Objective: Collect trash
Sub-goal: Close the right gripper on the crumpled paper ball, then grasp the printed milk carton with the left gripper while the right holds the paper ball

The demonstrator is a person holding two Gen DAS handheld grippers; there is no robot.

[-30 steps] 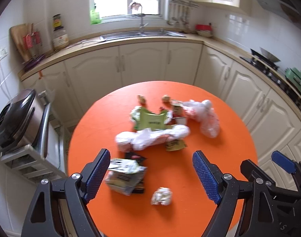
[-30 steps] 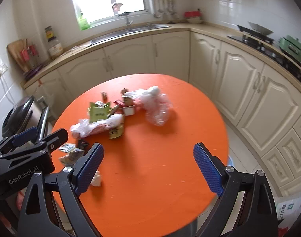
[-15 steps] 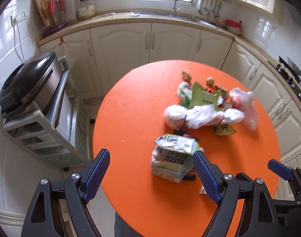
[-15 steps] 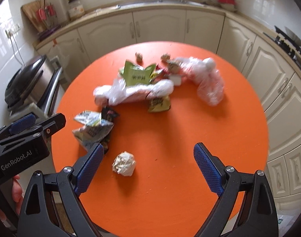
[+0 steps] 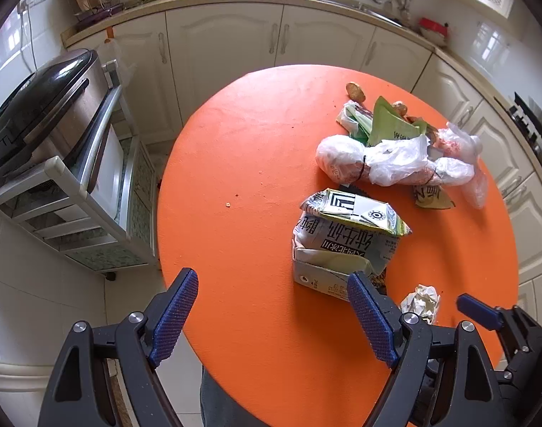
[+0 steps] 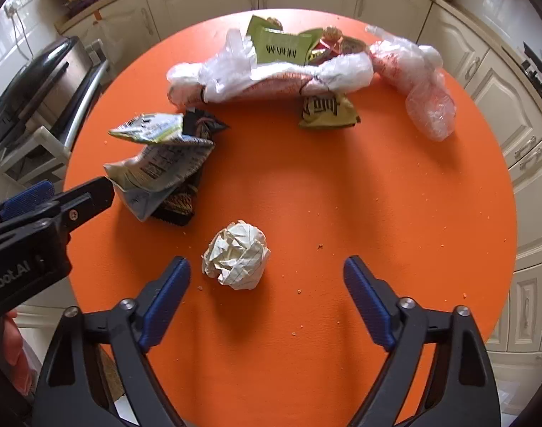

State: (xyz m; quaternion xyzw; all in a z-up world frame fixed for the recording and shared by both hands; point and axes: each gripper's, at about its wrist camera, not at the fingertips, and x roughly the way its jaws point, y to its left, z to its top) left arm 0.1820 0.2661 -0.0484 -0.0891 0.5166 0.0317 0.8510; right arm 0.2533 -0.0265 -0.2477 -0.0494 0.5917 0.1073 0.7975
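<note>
Trash lies on a round orange table (image 5: 242,178). A crushed milk carton (image 5: 342,242) lies just ahead of my open left gripper (image 5: 274,316), close to its right finger. A crumpled paper ball (image 6: 237,261) lies between the fingers of my open right gripper (image 6: 267,299), nearer the left one; it also shows in the left wrist view (image 5: 420,302). Tied white plastic bags (image 6: 271,78), a green wrapper (image 6: 281,44) and a yellow packet (image 6: 326,110) lie at the far side. The carton (image 6: 157,163) also shows in the right wrist view, with my left gripper (image 6: 50,199) beside it.
A steel appliance (image 5: 43,106) on a shelf rack stands left of the table. Cream cabinets (image 5: 228,42) and a counter ring the room. A clear plastic bag (image 6: 427,106) lies at the table's right. Crumbs dot the tabletop.
Both grippers have moved closer and lower over the table. The carton now sits near my left gripper's right finger, and the paper ball now lies between my right gripper's fingers.
</note>
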